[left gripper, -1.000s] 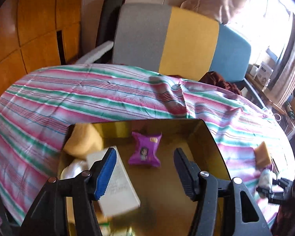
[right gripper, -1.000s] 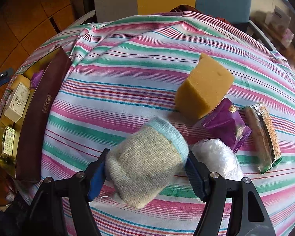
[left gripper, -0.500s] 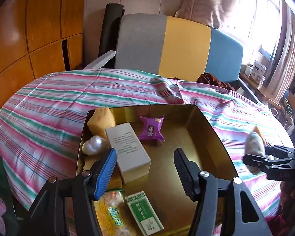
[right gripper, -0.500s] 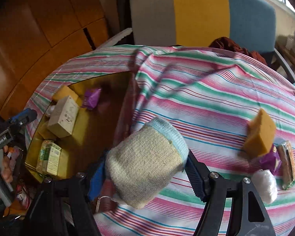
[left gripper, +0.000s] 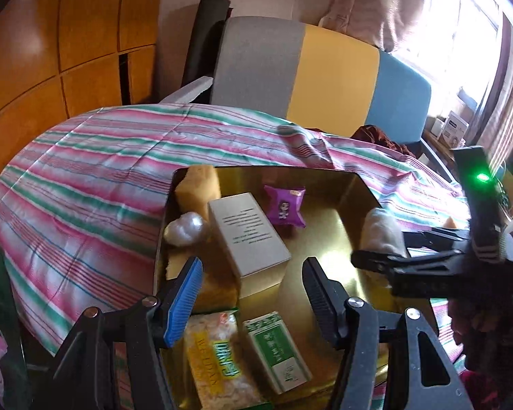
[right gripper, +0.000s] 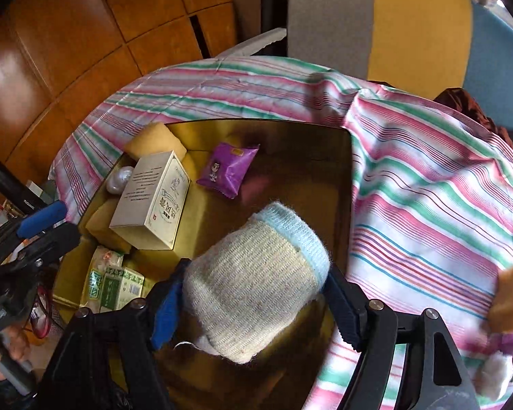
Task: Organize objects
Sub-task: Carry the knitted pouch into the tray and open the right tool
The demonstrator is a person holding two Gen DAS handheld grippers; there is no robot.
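Observation:
A gold box (left gripper: 355, 184) lies open on the striped cloth. Inside are a yellow sponge (left gripper: 198, 188), a white carton (left gripper: 249, 239), a purple packet (left gripper: 285, 205), a pearly ball (left gripper: 186, 229), a green carton (left gripper: 277, 352) and a snack pack (left gripper: 215, 362). My left gripper (left gripper: 253, 266) hovers open over the box's near end, nothing between its fingers. My right gripper (right gripper: 254, 273) holds a knitted cream roll (right gripper: 256, 294) with a pale blue cuff above the box's right side (right gripper: 345, 177). Its jaws are opening, and both pads still touch the roll (left gripper: 379, 232).
A striped cloth (right gripper: 427, 188) covers the round table. On its right side lie another yellow sponge (right gripper: 511, 297) and a white ball (right gripper: 496, 372). A grey, yellow and blue chair (left gripper: 325, 71) stands behind. Wooden cabinets (left gripper: 68, 51) fill the left.
My right gripper has carried the knitted roll leftwards from the cloth to over the gold box. My left gripper has drawn back, so more of the box's near end shows.

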